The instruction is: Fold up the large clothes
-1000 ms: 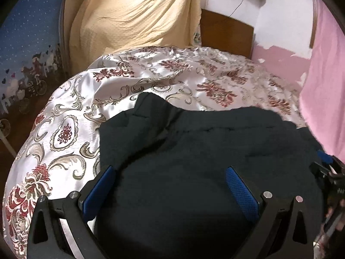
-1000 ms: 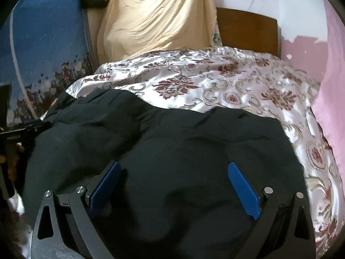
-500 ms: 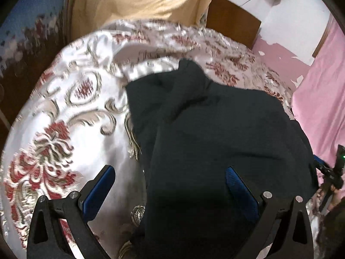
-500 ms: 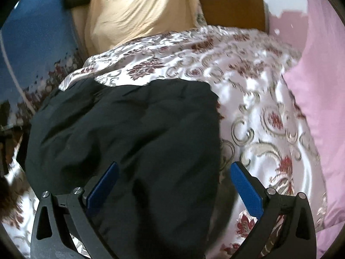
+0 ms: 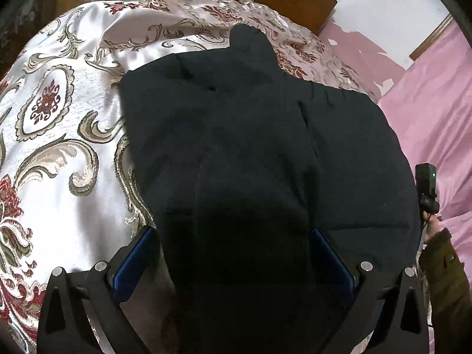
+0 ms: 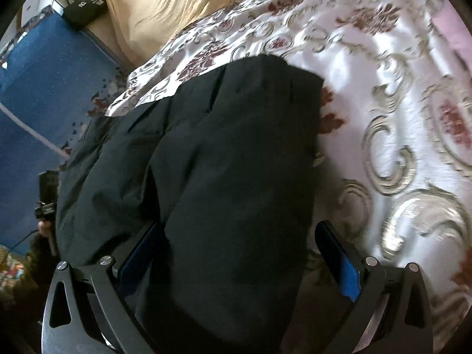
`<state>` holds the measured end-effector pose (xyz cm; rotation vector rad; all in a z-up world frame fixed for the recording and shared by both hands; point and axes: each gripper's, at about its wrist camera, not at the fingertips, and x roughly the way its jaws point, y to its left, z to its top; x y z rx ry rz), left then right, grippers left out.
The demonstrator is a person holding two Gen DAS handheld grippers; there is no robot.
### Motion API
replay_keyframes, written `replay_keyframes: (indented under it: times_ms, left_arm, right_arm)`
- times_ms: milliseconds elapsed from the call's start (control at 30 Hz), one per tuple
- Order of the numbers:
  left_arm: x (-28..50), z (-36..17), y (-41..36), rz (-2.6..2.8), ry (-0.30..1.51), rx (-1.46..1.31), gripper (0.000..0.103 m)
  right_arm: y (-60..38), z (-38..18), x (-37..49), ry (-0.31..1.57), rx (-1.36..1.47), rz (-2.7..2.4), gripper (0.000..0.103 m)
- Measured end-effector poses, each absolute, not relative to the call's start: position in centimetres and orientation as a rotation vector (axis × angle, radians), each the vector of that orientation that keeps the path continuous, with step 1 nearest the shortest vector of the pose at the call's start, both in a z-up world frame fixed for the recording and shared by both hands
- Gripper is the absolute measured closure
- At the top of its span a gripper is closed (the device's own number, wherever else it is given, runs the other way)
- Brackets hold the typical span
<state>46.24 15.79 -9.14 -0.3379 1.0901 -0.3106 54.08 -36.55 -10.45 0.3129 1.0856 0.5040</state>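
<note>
A large black garment (image 5: 253, 153) lies folded on a satin floral bedspread (image 5: 59, 124). In the left wrist view my left gripper (image 5: 233, 253) is open, its blue-padded fingers (image 5: 132, 262) astride the garment's near left edge. The other hand's device shows at the right (image 5: 426, 183). In the right wrist view the same black garment (image 6: 212, 162) fills the middle, and my right gripper (image 6: 239, 253) is open, straddling the garment's near right part; its right finger (image 6: 342, 259) is over the bedspread (image 6: 398, 118). Neither gripper holds cloth.
A yellow cloth (image 6: 159, 3) hangs at the bed's head beside a brown headboard (image 5: 295, 0). A pink sheet (image 5: 436, 112) lies on the right. A blue patterned fabric (image 6: 38, 88) and a black bag (image 6: 82, 8) are at the left.
Both grippers have swung apart toward the garment's opposite sides and tilted down. The garment looks narrower and more bunched than a second ago. Both stay open.
</note>
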Motion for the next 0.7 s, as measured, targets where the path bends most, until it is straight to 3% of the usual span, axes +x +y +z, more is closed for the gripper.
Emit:
replay_keyframes:
  times_ms: [700]
  left_arm:
    - [47.4,-9.8,13.4,-0.238,1.071,-0.306,0.000]
  right_arm:
    - [-32.1,-13.1,55.5,1.097,0.380,0.546,0.001]
